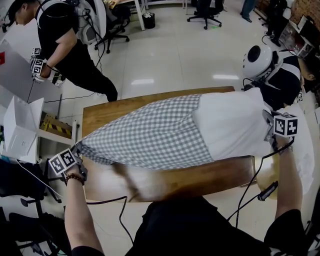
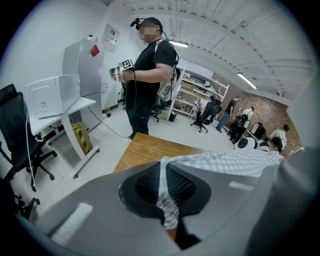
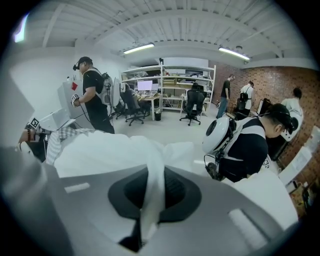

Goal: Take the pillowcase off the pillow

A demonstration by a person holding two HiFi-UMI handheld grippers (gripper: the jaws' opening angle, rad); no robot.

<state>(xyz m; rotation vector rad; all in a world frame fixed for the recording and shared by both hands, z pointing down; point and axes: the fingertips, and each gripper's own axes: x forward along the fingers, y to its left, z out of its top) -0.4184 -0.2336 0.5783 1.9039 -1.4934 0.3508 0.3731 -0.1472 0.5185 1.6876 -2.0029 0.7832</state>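
Note:
A grey-and-white checked pillowcase (image 1: 150, 135) stretches across the wooden table (image 1: 100, 115), covering the left part of a white pillow (image 1: 232, 125) whose right half lies bare. My left gripper (image 1: 75, 150) is shut on the pillowcase's left corner; the checked cloth (image 2: 167, 210) runs pinched between its jaws. My right gripper (image 1: 272, 135) is shut on the white pillow's right end, a fold of white fabric (image 3: 150, 200) clamped between its jaws. Both pieces are held taut above the tabletop.
A person in black (image 1: 70, 45) with grippers stands beyond the table's far left. Another person with a white helmet (image 1: 260, 62) sits at the far right. A white stand with a box (image 1: 22, 130) is left of the table. Office chairs (image 1: 205, 12) stand further back.

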